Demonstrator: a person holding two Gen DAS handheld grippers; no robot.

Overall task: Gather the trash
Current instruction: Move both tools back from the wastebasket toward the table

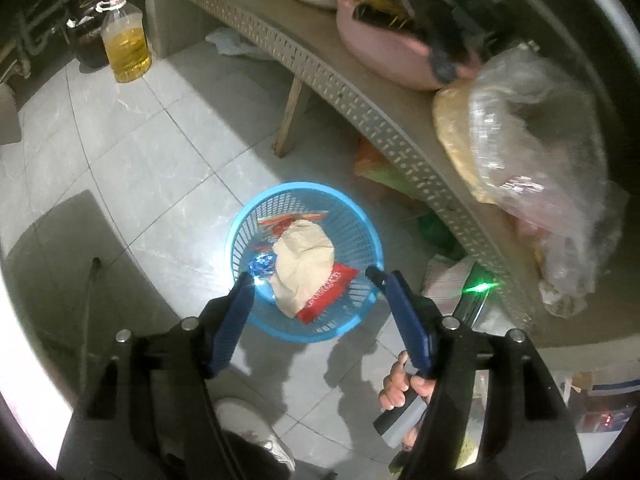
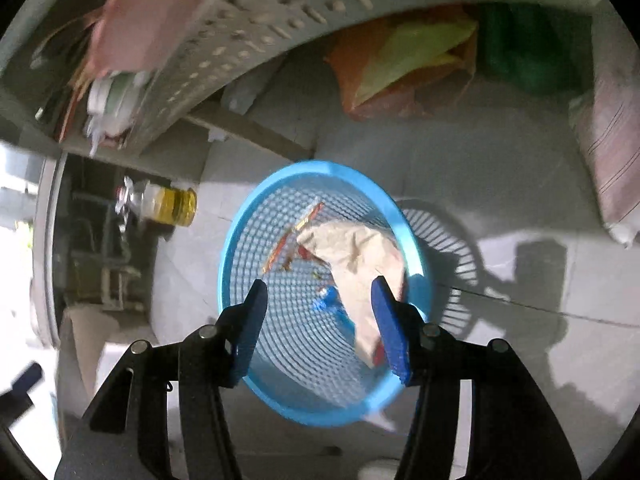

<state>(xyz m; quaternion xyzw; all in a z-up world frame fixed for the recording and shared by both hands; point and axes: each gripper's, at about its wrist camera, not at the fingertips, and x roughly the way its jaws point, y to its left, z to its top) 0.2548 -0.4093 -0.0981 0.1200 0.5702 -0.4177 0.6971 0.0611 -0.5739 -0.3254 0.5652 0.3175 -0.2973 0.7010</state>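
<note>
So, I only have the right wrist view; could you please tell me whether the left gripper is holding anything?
Observer: No, the left gripper is open and empty above the round blue plastic mesh basket.
Operator: What is on the tabletop?
Observer: A crumpled clear plastic bag sits near the edge of the grey perforated-rim table.
Operator: Anything beneath the paper?
Observer: A red printed snack wrapper, partly under the crumpled beige paper.

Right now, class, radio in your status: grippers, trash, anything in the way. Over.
Left gripper open, empty. Right gripper open, empty. Crumpled paper, red wrapper in the blue basket. Nothing blocking basket.
</note>
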